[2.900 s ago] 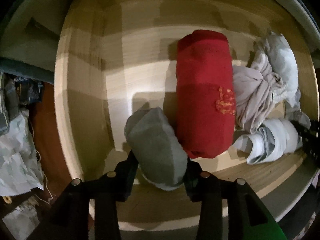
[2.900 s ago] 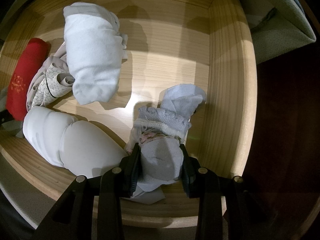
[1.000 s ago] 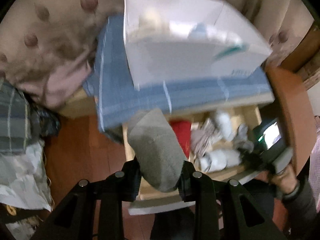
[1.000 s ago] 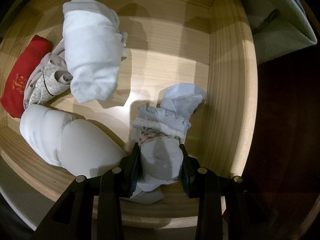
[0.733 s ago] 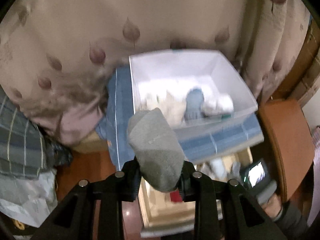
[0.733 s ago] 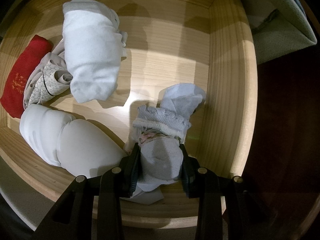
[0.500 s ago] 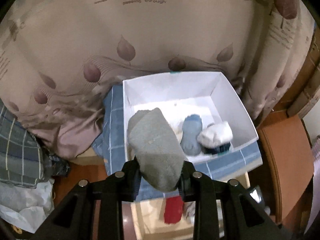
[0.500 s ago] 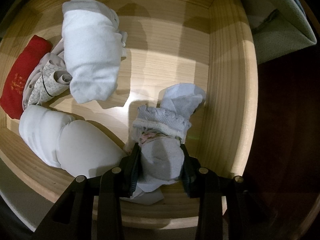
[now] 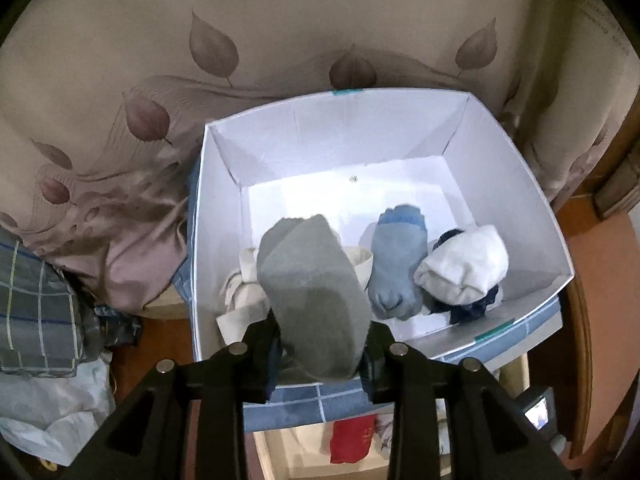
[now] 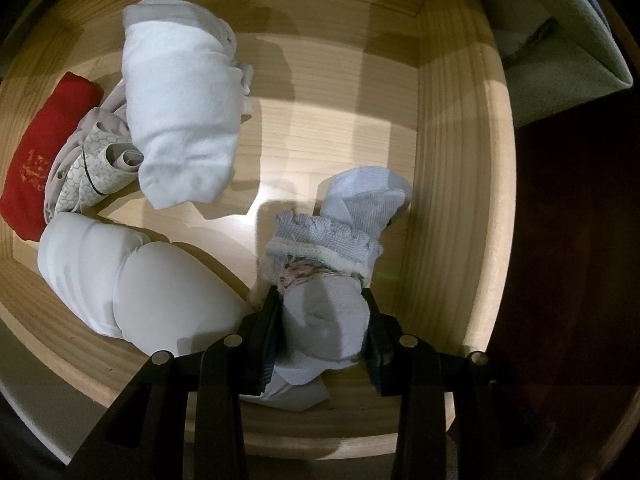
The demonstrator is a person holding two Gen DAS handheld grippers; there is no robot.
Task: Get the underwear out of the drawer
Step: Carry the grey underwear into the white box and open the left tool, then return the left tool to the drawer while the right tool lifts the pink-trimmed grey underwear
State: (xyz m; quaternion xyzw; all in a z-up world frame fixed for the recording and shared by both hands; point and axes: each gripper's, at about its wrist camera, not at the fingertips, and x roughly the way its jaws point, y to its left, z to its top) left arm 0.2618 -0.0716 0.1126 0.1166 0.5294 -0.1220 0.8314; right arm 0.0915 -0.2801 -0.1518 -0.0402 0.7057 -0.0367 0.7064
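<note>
The left gripper (image 9: pixel 322 350) hangs over a white box (image 9: pixel 556 248) with a rolled grey garment (image 9: pixel 312 296) between its jaws; the jaws are opening, though the pads are seen pressed against the roll's sides. Left of this gripper a cream bundle (image 9: pixel 240 300) lies in the box, partly hidden behind the grey roll. Just ahead and to the right lies a blue roll (image 9: pixel 396 264), and right of that a white roll (image 9: pixel 464 268) on top of something dark (image 9: pixel 472 308). Below the box, near the gripper's right finger, a strip of the wooden drawer (image 9: pixel 288 450) shows with a red roll (image 9: pixel 352 440) in it.

The right gripper (image 10: pixel 322 334) points down into the drawer (image 10: pixel 452 160), its jaws closed part-way around a pale blue bundle of underwear (image 10: pixel 332 280) that rests on the drawer floor by the right wall. Far to its left lies the red roll (image 10: pixel 44 152), then a patterned grey piece (image 10: pixel 92 168). A large white roll (image 10: pixel 180 120) lies ahead and left of the gripper, and a pale padded roll (image 10: pixel 132 280) is just beside its left finger.
</note>
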